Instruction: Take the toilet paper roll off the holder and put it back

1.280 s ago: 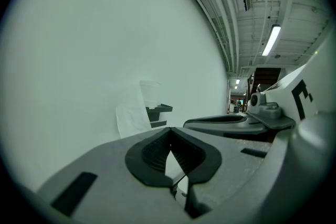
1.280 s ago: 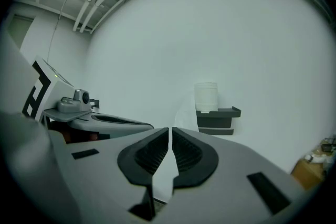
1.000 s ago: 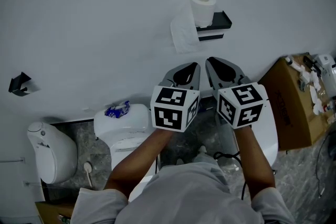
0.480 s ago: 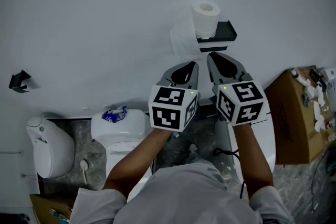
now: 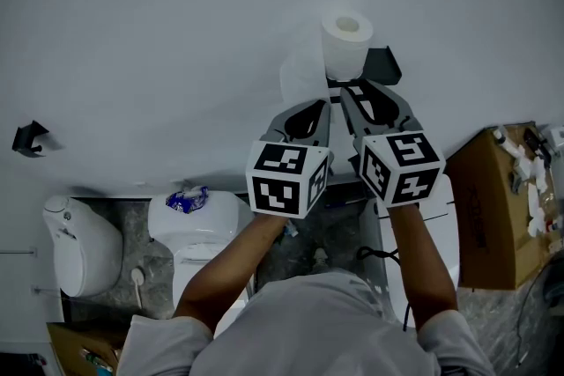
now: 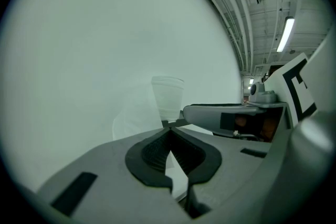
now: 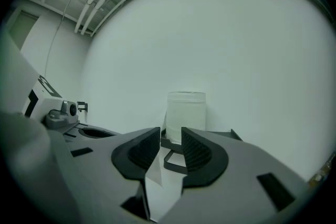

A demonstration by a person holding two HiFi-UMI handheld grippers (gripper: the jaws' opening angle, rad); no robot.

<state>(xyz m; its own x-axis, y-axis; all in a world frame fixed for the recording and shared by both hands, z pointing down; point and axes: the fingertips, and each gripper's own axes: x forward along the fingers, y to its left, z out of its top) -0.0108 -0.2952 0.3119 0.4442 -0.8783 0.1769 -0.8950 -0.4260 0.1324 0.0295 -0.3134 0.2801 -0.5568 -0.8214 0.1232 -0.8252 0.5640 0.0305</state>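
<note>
jaws of the left gripper [image 6: 168,125], centre-left, are pressed together and empty. toilet paper roll [image 5: 346,44] stands upright on its black holder [image 5: 384,64], upper centre. right gripper [image 7: 170,136] jaws are opening, narrowly apart, nothing between them.

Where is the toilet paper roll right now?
The toilet paper roll stands upright on the black wall holder, right of centre near the head view's top, just beyond the right tool, whose empty jaws are opening.
</note>
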